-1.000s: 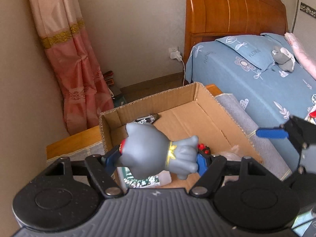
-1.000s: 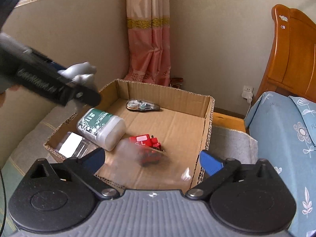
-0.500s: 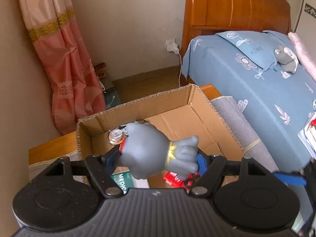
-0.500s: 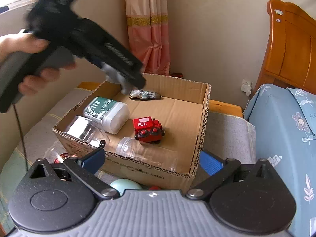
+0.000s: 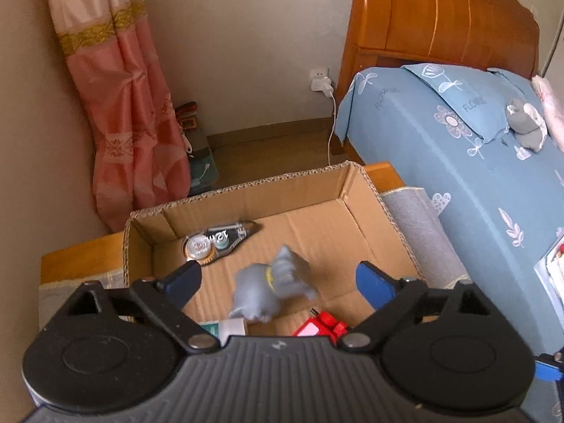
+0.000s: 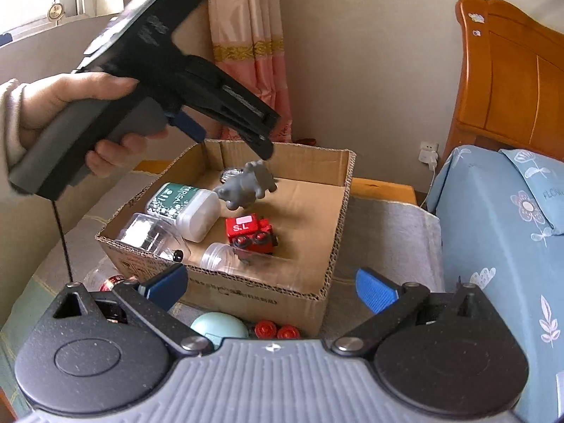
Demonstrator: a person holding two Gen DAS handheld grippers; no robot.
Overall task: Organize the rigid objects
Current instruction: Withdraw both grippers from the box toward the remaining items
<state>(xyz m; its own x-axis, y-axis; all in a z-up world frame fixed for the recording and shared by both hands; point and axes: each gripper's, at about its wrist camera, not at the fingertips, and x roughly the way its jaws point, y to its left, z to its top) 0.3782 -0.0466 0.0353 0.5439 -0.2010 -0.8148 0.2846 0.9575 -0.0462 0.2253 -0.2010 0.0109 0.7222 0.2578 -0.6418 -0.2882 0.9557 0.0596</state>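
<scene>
An open cardboard box (image 5: 246, 194) (image 6: 338, 218) stands on a grey cloth. My left gripper (image 5: 278, 278) hangs over it, jaws opening, pads clear of the grey toy figure (image 5: 273, 290) (image 6: 246, 187), which is blurred and dropping into the box. From the right wrist view the left gripper (image 6: 262, 142) is seen above the toy, held by a hand. Inside lie a red toy train (image 6: 252, 232) (image 5: 319, 324), a green-labelled white bottle (image 6: 185, 208), clear jars (image 6: 148, 234) and a correction tape (image 5: 218, 241). My right gripper (image 6: 271, 287) stands open before the box, holding nothing.
In front of the box lie a pale green round object (image 6: 216, 324), red wheels (image 6: 276, 331) and a clear item with red (image 6: 105, 278). A bed with blue sheet (image 5: 458, 176) is to the right, a pink curtain (image 5: 123, 105) behind.
The left gripper moved over the box, then spread its jaws and let go of the grey toy, which now falls free. The right gripper drew back a little from the box.
</scene>
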